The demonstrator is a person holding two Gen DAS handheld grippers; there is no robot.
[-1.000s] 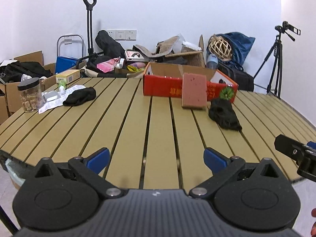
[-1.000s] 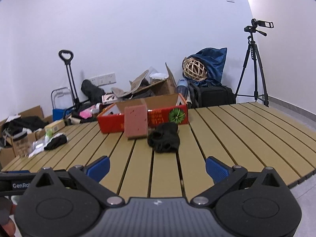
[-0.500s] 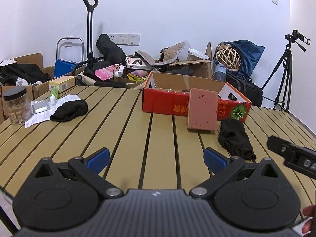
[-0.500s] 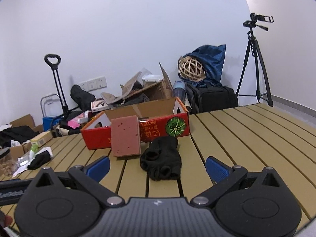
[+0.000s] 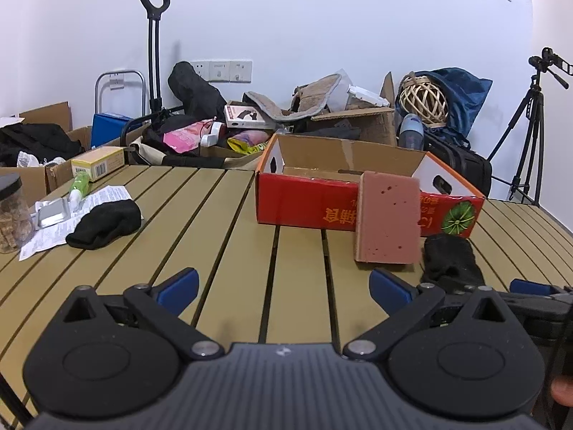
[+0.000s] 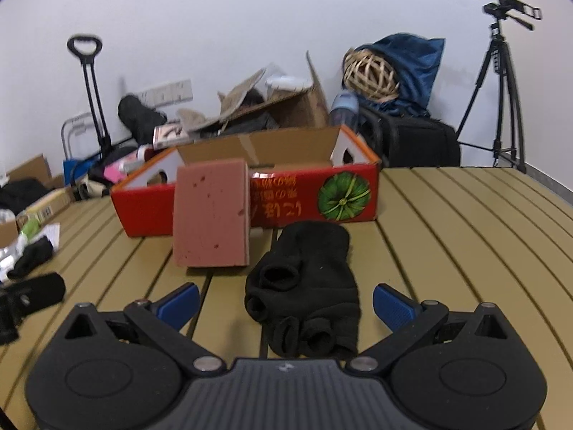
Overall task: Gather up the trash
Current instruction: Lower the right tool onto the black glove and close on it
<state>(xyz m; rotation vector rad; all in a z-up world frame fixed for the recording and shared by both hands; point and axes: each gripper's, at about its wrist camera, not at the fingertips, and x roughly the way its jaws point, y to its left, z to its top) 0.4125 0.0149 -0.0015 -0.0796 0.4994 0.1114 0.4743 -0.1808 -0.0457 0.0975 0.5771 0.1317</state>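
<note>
The right gripper point(image 6: 284, 299) hangs low over the slatted tabletop point(image 6: 447, 236) with its jaws wide apart and nothing in them, and the black glove point(image 6: 304, 286) lies flat on the slats directly between and just ahead of the blue fingertips point(image 6: 392, 304) — cuff away from the camera, knitted finger tubes curled toward it. It looks like light, limp knit fabric, so it should compress to almost nothing under the pads and will drape and dangle once lifted; there is nothing to break and little to slip, but a shallow pinch could catch only a top layer. The thick middle of the palm, where the cloth is bunched, seems the best place to take hold, with the jaws pressed down close to the slats before they come together. Just behind the glove a pink sponge block point(image 6: 211, 215) leans against the front wall of the red cardboard box point(image 6: 315, 197), which stands open-topped and is probably where the collected things go; the sponge would be stiff enough to hold its shape yet squashy, and easily tipped. The left gripper point(image 5: 283, 288) also has its jaws apart and empty, pointed at bare slats, with a second black glove point(image 5: 104, 218) well off to its left, lying partly on a printed paper sheet point(image 5: 107, 193) near a blister pack point(image 5: 52, 213) and a dark-lidded jar point(image 5: 10, 215).
</note>
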